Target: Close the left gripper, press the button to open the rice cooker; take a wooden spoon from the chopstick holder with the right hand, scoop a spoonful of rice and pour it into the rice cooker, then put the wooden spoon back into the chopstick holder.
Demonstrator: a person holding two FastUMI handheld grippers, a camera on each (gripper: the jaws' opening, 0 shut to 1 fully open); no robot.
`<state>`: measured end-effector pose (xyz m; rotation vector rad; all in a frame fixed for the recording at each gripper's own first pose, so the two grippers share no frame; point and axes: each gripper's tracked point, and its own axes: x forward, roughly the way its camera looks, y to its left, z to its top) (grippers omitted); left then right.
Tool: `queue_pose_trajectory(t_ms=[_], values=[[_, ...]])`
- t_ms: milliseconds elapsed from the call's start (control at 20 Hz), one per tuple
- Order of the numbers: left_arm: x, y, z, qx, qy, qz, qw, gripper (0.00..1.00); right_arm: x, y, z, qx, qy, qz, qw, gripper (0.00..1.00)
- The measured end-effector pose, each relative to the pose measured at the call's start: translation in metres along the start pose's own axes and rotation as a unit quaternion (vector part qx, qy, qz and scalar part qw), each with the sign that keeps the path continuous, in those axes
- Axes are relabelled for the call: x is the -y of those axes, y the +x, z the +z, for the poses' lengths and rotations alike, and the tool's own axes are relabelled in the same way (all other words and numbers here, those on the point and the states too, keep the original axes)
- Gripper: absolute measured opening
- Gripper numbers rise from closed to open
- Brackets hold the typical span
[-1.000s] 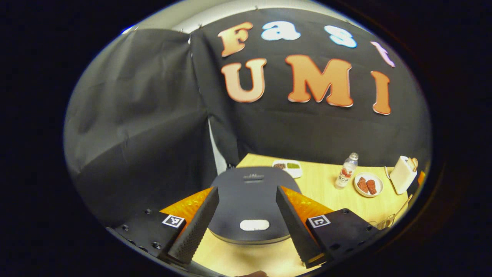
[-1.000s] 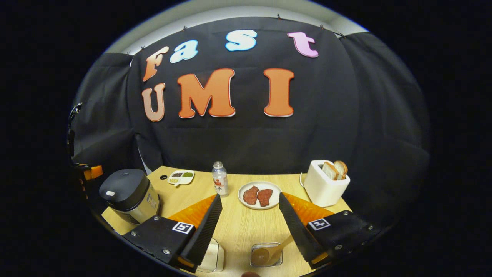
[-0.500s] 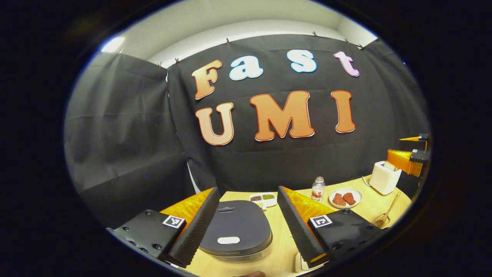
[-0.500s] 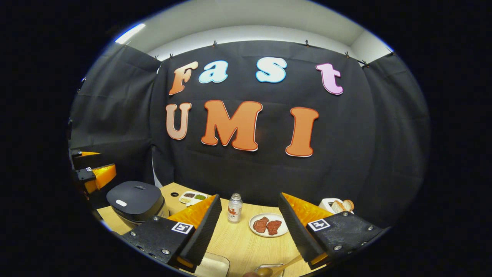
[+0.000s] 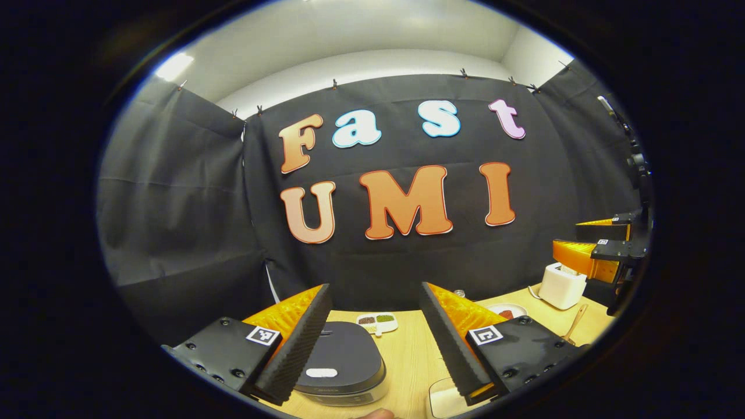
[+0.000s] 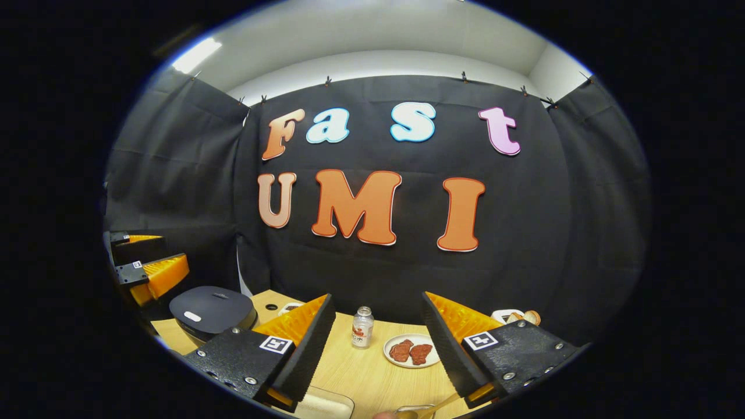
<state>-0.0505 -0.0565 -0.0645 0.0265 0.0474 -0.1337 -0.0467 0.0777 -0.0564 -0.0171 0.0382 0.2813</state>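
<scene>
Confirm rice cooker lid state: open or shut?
Shut. In both gripper views the rice cooker has its dark lid lying flat on the body, with the pale button facing up.

My light wooden table point(image 6: 361, 366) carries the dark-lidded rice cooker point(image 6: 212, 311) at its left end, lid shut. Behind the cooker, near the back edge, lies a small white divided dish point(image 5: 377, 321) of dark and green fillings. Toward the middle stands a clear bottle point(image 6: 362, 327), and just beside it a white plate point(image 6: 410, 352) with two reddish pieces of meat. A white toaster point(image 5: 561, 285) with bread sits at the right end. A wooden spoon point(image 5: 573, 330) leans up near the front.
</scene>
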Motion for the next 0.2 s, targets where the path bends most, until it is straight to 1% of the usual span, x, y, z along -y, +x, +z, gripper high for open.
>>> queue_pose_trajectory(t_ms=[100,200], values=[[0.0046,0.0002,0.0002,0.0,-0.004,-0.006,1.0,1.0,-0.0007,-0.0007,0.0045,0.012,0.004,0.003,1.0,0.92],[0.0076,-0.0013,0.0034,0.003,-0.003,-0.011,1.0,1.0,-0.0019,-0.0014,0.0021,0.01,0.005,0.007,1.0,0.92]])
